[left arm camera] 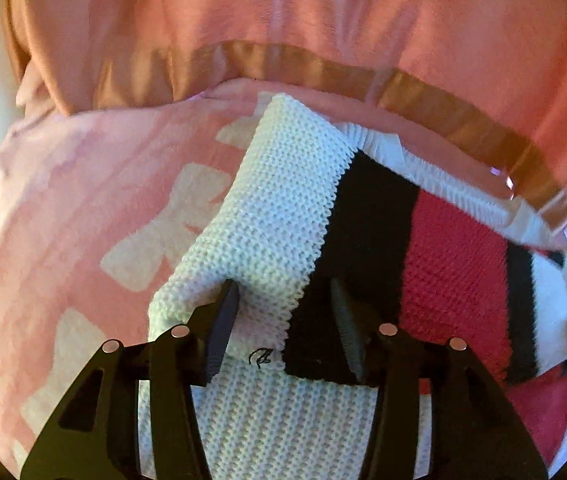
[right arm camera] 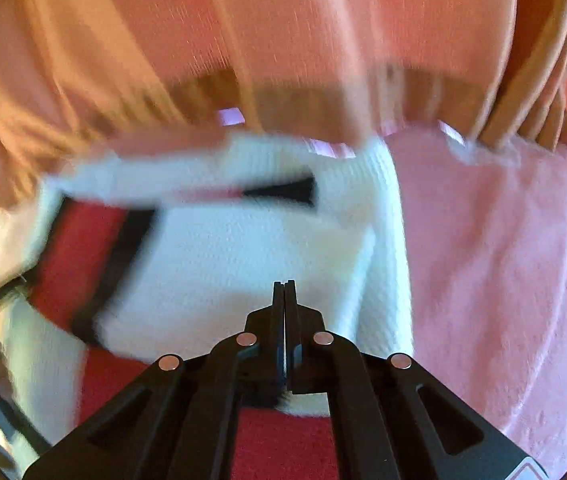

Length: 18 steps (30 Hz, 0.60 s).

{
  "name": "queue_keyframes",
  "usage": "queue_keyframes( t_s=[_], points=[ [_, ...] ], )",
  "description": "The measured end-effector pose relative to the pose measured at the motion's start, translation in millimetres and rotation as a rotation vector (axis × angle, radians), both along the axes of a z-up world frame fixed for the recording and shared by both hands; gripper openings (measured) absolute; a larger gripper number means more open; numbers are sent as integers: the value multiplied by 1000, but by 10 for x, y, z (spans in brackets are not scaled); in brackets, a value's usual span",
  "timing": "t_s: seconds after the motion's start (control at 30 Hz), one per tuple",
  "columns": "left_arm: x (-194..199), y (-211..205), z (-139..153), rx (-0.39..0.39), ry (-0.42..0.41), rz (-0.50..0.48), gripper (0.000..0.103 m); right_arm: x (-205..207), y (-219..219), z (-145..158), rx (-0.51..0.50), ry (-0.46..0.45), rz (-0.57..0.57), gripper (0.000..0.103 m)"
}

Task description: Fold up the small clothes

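Pink blanket [left arm camera: 63,208]: bears pale bow motifs; covers the work surface under everything.

Curtain [left arm camera: 283,12]: pinkish with a tan band, hanging behind.

Knit sweater [left arm camera: 267,208]: small, chunky white knit with black and red stripes; lies partly folded on the blanket, a flap doubled over. Judged soft, light, stretchy and non-slip; it would sag if lifted at one point, so hold at the folded edge or the ribbed hem [left arm camera: 423,172], through both layers.

Left gripper [left arm camera: 285,300]: jaws apart, straddling the folded flap's edge, nothing clamped.

Right gripper [right arm camera: 284,288]: fingers pressed together over white knit; view blurred, whether fabric is pinched cannot be told.
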<state>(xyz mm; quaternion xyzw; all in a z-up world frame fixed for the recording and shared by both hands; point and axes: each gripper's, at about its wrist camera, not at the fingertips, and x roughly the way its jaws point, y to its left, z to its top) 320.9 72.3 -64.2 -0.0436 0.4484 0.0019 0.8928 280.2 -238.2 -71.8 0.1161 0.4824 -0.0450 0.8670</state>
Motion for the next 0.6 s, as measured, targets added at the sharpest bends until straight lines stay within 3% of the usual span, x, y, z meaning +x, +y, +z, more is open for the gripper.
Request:
queue_keyframes(
  t_s=[0.07,0.27,0.43,0.5,0.57,0.6],
  points=[
    [-35,18,41,-8,-12,16,47,-41,-78,78,52,12,-33,0],
    [-392,119,396,-20,-75,-11,46,-570,-4,764,33,-123,-48,2],
    [-883,361,613,-112,-71,-53,49,-1337,91,801,59,-119,-70,8],
    [-1169,429,630,-100,-87,-74,56,-1627,136,720,51,-102,-81,18],
    [-1441,479,619,-84,-95,-83,61,-1917,161,646,47,-96,-84,38],
    [-1628,526,598,-79,-98,-87,63,-2077,185,604,43,-96,-83,40]
  ],
)
